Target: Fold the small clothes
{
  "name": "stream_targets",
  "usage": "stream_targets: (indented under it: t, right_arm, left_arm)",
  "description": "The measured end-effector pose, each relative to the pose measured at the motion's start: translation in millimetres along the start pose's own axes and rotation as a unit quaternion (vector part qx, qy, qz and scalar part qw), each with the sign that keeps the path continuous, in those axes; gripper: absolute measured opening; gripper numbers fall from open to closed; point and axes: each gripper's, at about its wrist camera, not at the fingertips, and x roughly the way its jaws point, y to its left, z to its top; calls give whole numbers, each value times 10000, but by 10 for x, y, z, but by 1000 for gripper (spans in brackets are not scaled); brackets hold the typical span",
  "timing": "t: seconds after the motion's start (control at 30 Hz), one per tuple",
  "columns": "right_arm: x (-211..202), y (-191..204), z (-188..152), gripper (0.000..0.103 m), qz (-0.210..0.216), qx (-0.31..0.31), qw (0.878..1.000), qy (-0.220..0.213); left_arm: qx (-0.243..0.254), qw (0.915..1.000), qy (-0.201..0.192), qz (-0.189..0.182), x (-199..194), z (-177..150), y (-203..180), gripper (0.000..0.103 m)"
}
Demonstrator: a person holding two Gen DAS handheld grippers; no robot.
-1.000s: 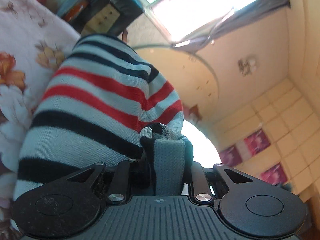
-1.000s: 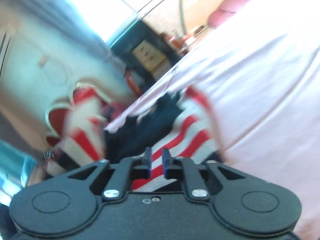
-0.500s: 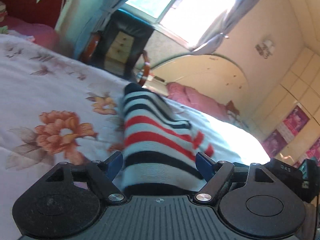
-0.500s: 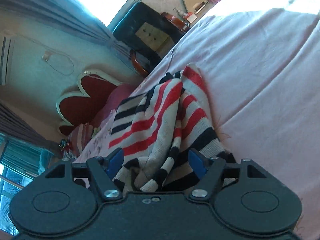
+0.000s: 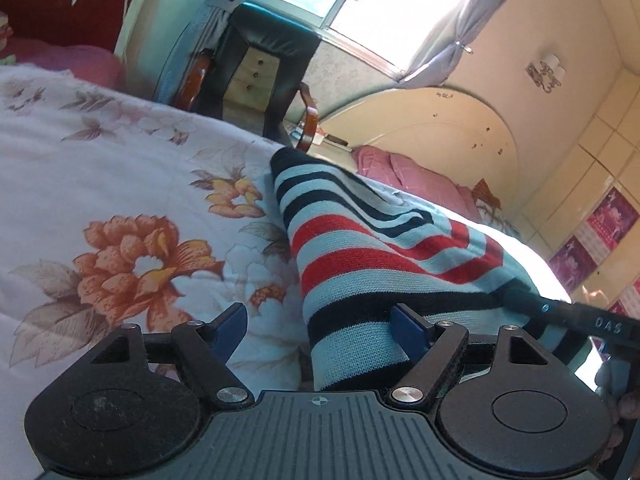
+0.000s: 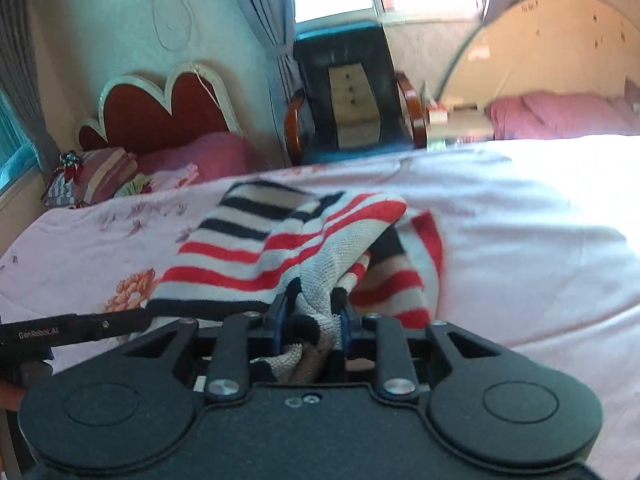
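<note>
A small knitted sweater [image 5: 360,252] with red, navy and pale stripes lies folded over on the floral bedspread [image 5: 120,184]. My left gripper [image 5: 320,322] stands open at its near left edge; that edge lies loose between the wide jaws, not pinched. In the right wrist view, the sweater [image 6: 256,248] is bunched at its near edge. My right gripper [image 6: 312,317] is closing there, with a wad of knit pressed between its pads. A finger of the right gripper [image 5: 580,318] shows at the left view's right side. The left gripper's finger [image 6: 80,328] shows at the other view's left.
A black armchair with wooden arms [image 6: 352,92] stands beyond the bed's far edge, under a bright window. A red heart-shaped headboard [image 6: 160,116] and pillows [image 6: 100,176] are at the left. A second bed with pink bedding [image 6: 560,116] and an arched headboard lies to the right.
The left gripper opened, let go of the sweater and drew back. The right gripper opened wide, rolled level, then closed on the bunched near edge. The sweater now rests on the bed.
</note>
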Motion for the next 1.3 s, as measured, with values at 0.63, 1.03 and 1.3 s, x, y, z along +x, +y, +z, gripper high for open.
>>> stream_targets:
  t: [0.63,1.03,1.3]
  right_arm:
    - [25,-536,-166,29,-449,660,9965,-256]
    - [530,-413,-133,0,-791,-369,9955,375]
    - [-169,-304,-279,14,-463,-249,9986,-86]
  left_arm:
    - [1147,9924,-178,-402,-125,115,-555,79]
    - [2219,9735,494,-260,231,4,-943,79]
    - [2745,9611,221,-187,-371,-227,-970,79]
